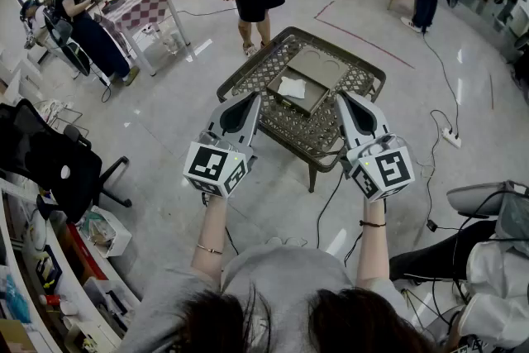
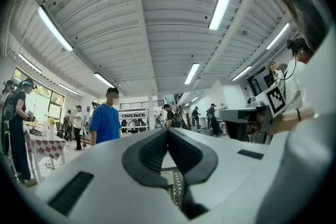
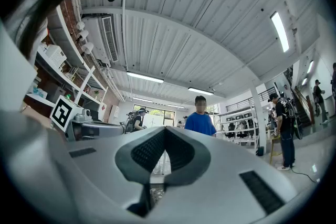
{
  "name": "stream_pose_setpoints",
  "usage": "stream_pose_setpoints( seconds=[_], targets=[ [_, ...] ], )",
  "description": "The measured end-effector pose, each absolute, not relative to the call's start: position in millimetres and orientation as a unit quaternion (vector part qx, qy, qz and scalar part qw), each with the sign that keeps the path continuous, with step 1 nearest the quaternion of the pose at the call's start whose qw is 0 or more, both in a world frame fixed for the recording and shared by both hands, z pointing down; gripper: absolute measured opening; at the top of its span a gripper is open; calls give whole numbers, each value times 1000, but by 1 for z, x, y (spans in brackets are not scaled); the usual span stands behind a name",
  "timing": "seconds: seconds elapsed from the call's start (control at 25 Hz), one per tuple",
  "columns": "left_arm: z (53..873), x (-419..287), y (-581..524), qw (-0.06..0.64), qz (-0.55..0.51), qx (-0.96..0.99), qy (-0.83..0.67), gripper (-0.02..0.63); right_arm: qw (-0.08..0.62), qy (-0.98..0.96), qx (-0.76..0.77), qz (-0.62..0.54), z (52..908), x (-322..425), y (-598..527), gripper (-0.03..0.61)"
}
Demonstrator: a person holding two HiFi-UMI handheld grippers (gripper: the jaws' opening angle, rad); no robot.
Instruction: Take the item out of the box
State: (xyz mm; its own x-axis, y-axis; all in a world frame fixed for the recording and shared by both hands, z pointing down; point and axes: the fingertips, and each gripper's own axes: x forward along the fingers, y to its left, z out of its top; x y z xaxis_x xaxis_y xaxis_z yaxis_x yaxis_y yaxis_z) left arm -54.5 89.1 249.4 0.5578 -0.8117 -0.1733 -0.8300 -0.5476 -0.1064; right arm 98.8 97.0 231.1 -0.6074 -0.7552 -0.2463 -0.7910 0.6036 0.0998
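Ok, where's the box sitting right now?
Head view, centre: the open box sits on the lattice-top table, in line between the tips of the left claw and right claw, with a white item inside it.

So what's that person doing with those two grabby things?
A person holds the left hand-held gripper and the right hand-held gripper out over a small lattice table. An open box sits on the table with a white item lying inside. Both are shut with nothing between their jaws, one on each side of the box. The white item has not been taken out yet.
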Motion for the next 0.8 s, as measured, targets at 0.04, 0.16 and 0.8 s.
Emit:
stream_pose_setpoints(
  seconds=[0.04, 0.16, 0.8],
  targets=[
    [249, -54, 89, 87, 50, -879, 465, 18, 88, 891, -434, 100, 231, 99, 97, 18],
    [250, -53, 88, 87, 49, -879, 467, 18, 86, 891, -435, 100, 232, 100, 96, 18],
    [271, -59, 77, 55, 36, -868, 492, 17, 76, 899, -426, 70, 247, 115, 73, 20]
  ],
)
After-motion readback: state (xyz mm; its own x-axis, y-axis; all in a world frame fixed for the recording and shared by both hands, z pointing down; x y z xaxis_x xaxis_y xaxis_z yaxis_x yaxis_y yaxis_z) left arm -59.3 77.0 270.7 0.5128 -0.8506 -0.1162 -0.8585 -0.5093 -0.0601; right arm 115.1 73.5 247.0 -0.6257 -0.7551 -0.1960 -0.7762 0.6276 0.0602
